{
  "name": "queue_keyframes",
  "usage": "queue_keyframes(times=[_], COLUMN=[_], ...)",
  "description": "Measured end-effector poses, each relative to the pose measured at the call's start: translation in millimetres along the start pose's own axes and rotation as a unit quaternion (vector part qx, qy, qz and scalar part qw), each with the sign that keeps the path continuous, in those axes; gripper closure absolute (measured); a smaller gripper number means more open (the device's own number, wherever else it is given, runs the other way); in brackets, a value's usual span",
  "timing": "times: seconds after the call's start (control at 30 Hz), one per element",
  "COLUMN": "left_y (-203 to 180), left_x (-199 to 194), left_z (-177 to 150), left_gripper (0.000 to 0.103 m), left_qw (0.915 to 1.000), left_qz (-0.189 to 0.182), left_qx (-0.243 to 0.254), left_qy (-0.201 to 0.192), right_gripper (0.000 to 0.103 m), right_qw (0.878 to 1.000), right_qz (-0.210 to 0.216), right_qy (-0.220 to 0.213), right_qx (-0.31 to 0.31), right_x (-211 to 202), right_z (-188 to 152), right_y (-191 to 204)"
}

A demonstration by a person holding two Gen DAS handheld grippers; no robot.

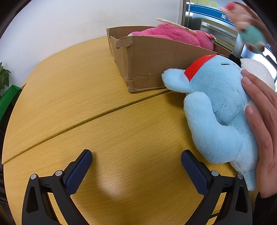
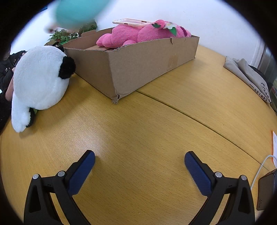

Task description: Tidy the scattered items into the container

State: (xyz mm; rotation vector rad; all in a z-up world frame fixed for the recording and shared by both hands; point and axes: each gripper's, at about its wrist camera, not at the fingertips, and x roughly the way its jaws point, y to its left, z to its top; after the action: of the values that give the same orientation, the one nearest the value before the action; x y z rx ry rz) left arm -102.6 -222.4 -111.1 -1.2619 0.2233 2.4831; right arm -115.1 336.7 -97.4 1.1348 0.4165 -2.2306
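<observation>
An open cardboard box [image 1: 147,62] [image 2: 138,65] stands on the wooden table. A pink plush [image 1: 174,34] [image 2: 138,33] lies in it with a phone [image 2: 132,22] on top. A light blue plush with a red band [image 1: 218,107] lies right of the box, under a bare hand [image 1: 261,124]. A white and black panda plush [image 2: 39,77] lies left of the box in the right wrist view. A blurred teal toy [image 1: 252,37] [image 2: 77,12] is in the air above. My left gripper [image 1: 136,166] and right gripper [image 2: 139,166] are open and empty over the table.
A green plant [image 2: 72,32] stands behind the box. A grey cloth bag [image 2: 247,77] lies at the table's right edge. A charger with a white cable [image 2: 264,188] and a paper sit at the near right. A seam runs across the table [image 1: 86,121].
</observation>
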Motion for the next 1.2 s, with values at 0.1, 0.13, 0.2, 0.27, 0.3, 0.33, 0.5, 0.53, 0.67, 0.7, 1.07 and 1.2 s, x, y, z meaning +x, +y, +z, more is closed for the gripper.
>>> queue_keyframes(times=[0.1,0.13,0.2,0.27,0.3,0.33,0.5,0.53,0.67,0.7,1.07,1.2], left_y=[-0.4,-0.1,-0.4,-0.1,-0.1,-0.1,-0.3,-0.3,0.4,1.5,0.9,0.9], left_x=[0.7,0.0,0.7,-0.1,-0.2,-0.2,-0.4,-0.3,-0.8,-1.8,-1.0,-1.0], left_z=[-0.2,0.1,-0.2,0.1,0.1,0.1,0.1,0.2,2.0,3.6,3.2,3.2], left_gripper=[0.000,0.000,0.000,0.000,0.000,0.000,0.000,0.000,0.000,0.000,0.000,0.000], left_qw=[1.0000,1.0000,1.0000,1.0000,1.0000,1.0000,1.0000,1.0000,1.0000,1.0000,1.0000,1.0000], left_qz=[0.000,0.000,0.000,0.000,0.001,0.001,0.001,0.001,0.001,0.001,0.002,0.002], left_qx=[0.000,0.000,0.000,-0.001,-0.001,-0.001,-0.001,-0.001,-0.002,-0.002,-0.003,-0.003], left_qy=[0.000,0.000,0.000,0.000,0.000,0.000,0.000,0.000,0.000,0.000,0.000,0.000], right_gripper=[0.000,0.000,0.000,0.000,0.000,0.000,0.000,0.000,0.000,0.000,0.000,0.000], right_qw=[1.000,1.000,1.000,1.000,1.000,1.000,1.000,1.000,1.000,1.000,1.000,1.000], right_qz=[0.000,0.000,0.000,0.000,0.000,0.000,0.000,0.000,0.000,0.000,0.000,0.000], right_qy=[0.000,0.000,0.000,0.000,0.000,0.000,0.000,0.000,0.000,0.000,0.000,0.000], right_qx=[0.000,0.000,0.000,0.000,0.000,0.000,0.000,0.000,0.000,0.000,-0.001,-0.001], right_x=[0.0,0.2,0.1,0.3,0.3,0.2,0.3,0.1,-0.1,-0.1,0.1,0.5], right_z=[0.0,-0.1,-0.1,-0.2,-0.2,-0.2,-0.3,-0.3,-0.3,-0.2,-0.4,-0.5], right_y=[0.0,0.0,0.0,0.0,0.0,0.0,0.0,0.1,0.2,0.2,0.1,0.0])
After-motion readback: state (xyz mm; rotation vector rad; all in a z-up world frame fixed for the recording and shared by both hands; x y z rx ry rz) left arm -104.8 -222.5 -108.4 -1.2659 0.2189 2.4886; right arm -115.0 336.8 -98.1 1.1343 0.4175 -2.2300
